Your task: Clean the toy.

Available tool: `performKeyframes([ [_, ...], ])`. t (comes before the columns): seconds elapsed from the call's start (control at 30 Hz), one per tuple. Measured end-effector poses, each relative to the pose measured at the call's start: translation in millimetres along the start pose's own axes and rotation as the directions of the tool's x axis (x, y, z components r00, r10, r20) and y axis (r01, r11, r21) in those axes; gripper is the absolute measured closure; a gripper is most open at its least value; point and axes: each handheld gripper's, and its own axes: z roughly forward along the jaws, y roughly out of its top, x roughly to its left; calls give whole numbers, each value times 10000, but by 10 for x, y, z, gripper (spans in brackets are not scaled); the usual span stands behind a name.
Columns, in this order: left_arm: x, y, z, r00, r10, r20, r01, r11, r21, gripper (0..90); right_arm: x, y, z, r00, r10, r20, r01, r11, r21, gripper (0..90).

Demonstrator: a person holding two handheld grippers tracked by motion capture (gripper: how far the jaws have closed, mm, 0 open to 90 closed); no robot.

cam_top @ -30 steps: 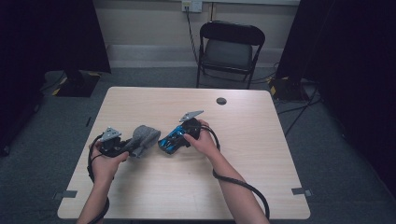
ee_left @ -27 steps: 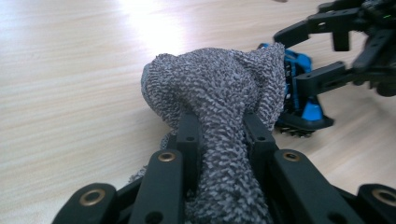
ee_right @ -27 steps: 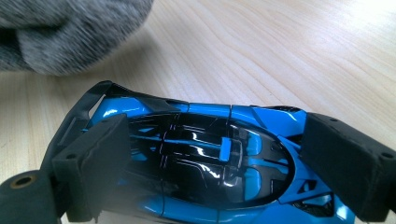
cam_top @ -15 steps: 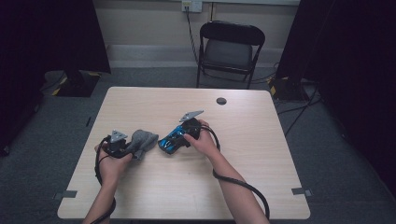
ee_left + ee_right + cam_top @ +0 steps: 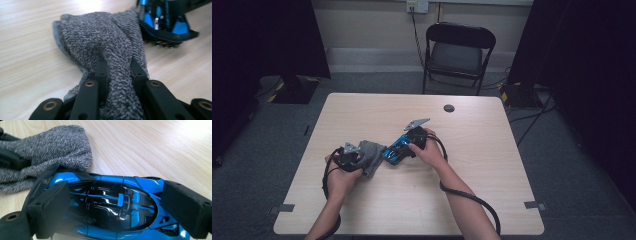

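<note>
Now left jaws pinch grey cloth (image 5: pixel 100 37) beside blue toy car (image 5: pixel 112 205)

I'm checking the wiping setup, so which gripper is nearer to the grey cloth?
Left. The left gripper is clamped on the grey cloth; the right gripper grips the blue toy car just beside it.

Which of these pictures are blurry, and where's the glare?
High view: dim, dark room edges, the table evenly lit. Left gripper view: the grey cloth is sharp, the blue toy car soft. Right gripper view: glare on the car's glossy black roof.
</note>
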Motion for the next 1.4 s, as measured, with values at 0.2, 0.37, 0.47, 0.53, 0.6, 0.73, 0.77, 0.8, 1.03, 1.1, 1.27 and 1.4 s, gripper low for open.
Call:
performKeyframes([
  [0.2, -116, 8, 10, 9989, 119, 444, -122, 9999, 61, 740, -1, 1, 0, 10000, 0, -1, 0, 10000, 5, 79],
  [0.37, -216, -3, 19, 9978, 203, 633, -207, 9998, 45, 740, -1, 3, 1, 10000, 6, -1, -6, 10000, 16, 79],
  [0.47, -259, 0, 16, 9967, 254, 767, -263, 9996, 105, 740, 0, 3, 1, 10000, 2, -1, -2, 10000, 13, 79],
  [0.53, -278, -1, 14, 9961, 281, 833, -292, 9995, 113, 740, 0, 2, 0, 10000, -2, -2, 2, 10000, 8, 79],
  [0.6, -295, -5, 13, 9956, 269, 894, -277, 9996, 82, 740, 0, 2, 0, 10000, -5, -4, 5, 10000, 10, 79],
  [0.73, -342, -28, 0, 9943, 257, 1035, -268, 9996, 84, 740, -1, 7, 1, 10000, 4, -19, -4, 10000, 38, 79],
  [0.77, -360, -30, -4, 9938, 221, 1093, -232, 9997, 83, 740, -1, 7, 2, 10000, 3, -19, -3, 10000, 41, 80],
  [0.8, -373, -32, -9, 9935, 229, 1112, -242, 9997, 105, 740, -1, 8, 2, 10000, 6, -27, -6, 10000, 48, 79],
  [1.03, -448, -44, -19, 9888, 249, 1473, -281, 9994, 193, 740, 1, 8, 2, 10000, 12, -12, -12, 10000, 35, 79],
  [1.1, -473, -50, -16, 9866, 260, 1613, -297, 9993, 208, 740, -1, 10, 1, 10000, 11, -19, -11, 10000, 65, 79],
  [1.27, -526, -53, -5, 9832, 296, 1801, -337, 9992, 201, 739, -1, 12, 1, 10000, 13, -18, -13, 10000, 86, 79],
  [1.4, -560, -51, -6, 9815, 349, 1885, -395, 9990, 207, 739, -2, 11, 1, 10000, 13, -24, -13, 10000, 76, 80],
])
